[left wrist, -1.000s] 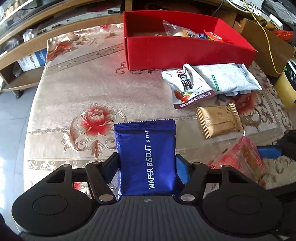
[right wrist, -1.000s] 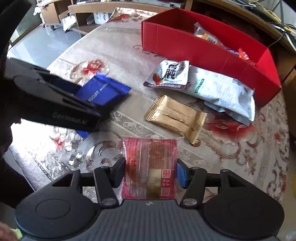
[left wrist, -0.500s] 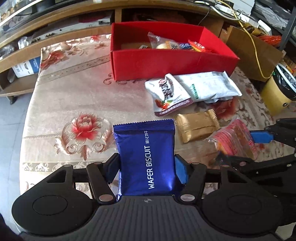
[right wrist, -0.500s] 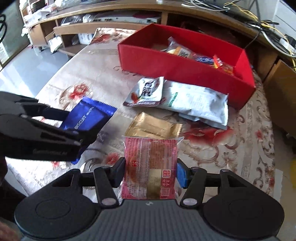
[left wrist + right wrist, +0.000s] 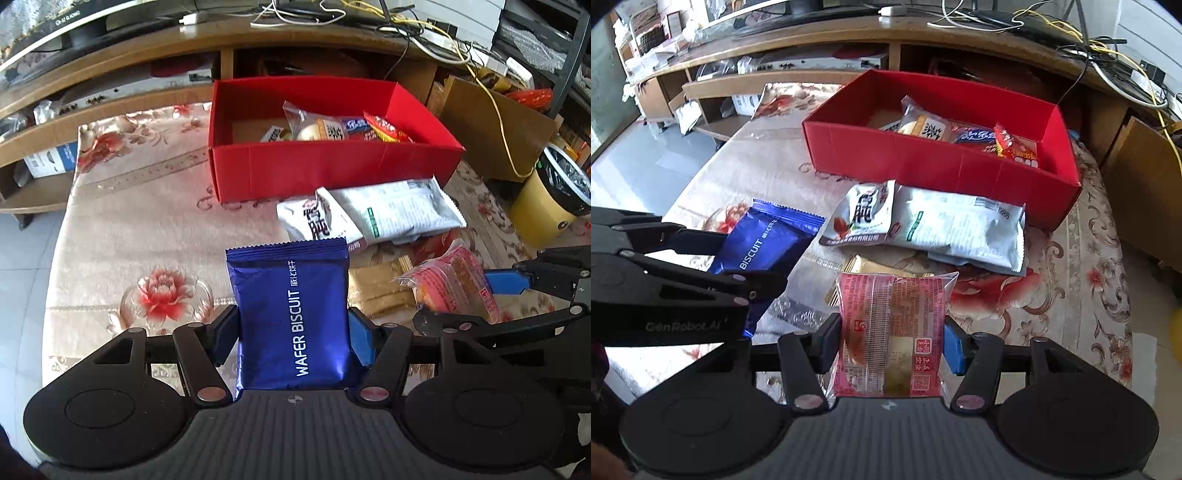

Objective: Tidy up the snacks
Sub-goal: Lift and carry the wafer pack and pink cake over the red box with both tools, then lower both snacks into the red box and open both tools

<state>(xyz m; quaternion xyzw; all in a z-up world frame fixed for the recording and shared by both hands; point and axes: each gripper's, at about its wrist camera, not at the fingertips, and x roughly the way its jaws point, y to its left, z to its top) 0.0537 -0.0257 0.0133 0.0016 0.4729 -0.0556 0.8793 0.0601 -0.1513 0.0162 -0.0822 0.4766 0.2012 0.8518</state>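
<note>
Your left claw (image 5: pixel 293 328) pinches the light, crushable wafer packet (image 5: pixel 291 310); your right claw (image 5: pixel 892 343) grips the soft pink snack (image 5: pixel 892 332) by its sides, gently.

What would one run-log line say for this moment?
left gripper: shut on blue wafer packet | right gripper: shut on pink snack pack | red box: ahead, partly filled
</note>
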